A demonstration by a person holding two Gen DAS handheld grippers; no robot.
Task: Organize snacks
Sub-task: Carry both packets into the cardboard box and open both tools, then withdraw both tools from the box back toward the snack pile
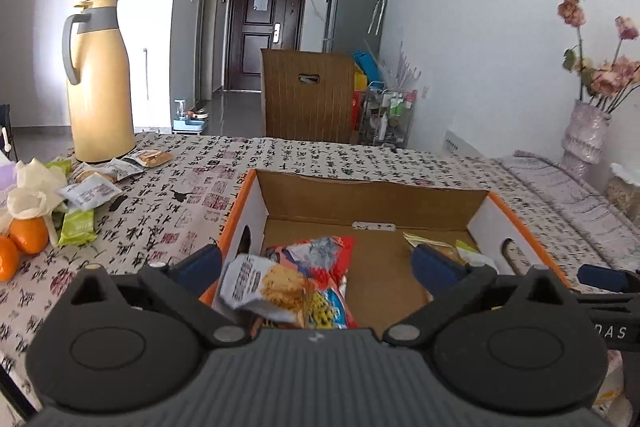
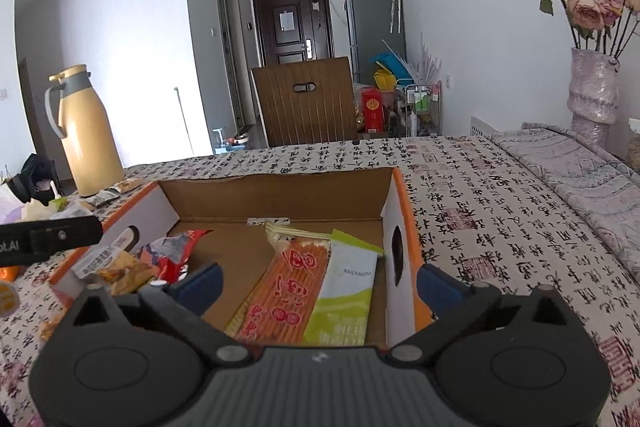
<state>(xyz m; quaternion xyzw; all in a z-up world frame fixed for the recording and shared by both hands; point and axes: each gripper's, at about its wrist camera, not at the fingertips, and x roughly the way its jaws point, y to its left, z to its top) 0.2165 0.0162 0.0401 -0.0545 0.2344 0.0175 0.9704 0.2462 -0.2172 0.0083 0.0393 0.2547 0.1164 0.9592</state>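
Orange-edged cardboard box (image 1: 372, 195) on the table (image 1: 320, 151) already holds several snacks as both hand-held grippers hover at its near edge, jaws spread wide and empty. The remaining loose snack packets (image 1: 96, 179) lie in a heap beside the yellow thermos (image 1: 100, 83), well off to the left of the box, so the left hand-held gripper (image 1: 320, 259) looks nearer than the right hand-held gripper (image 2: 320, 281), which faces a long orange biscuit-stick pack (image 2: 280, 291) and a green sachet (image 2: 344, 295) lying lengthwise inside.
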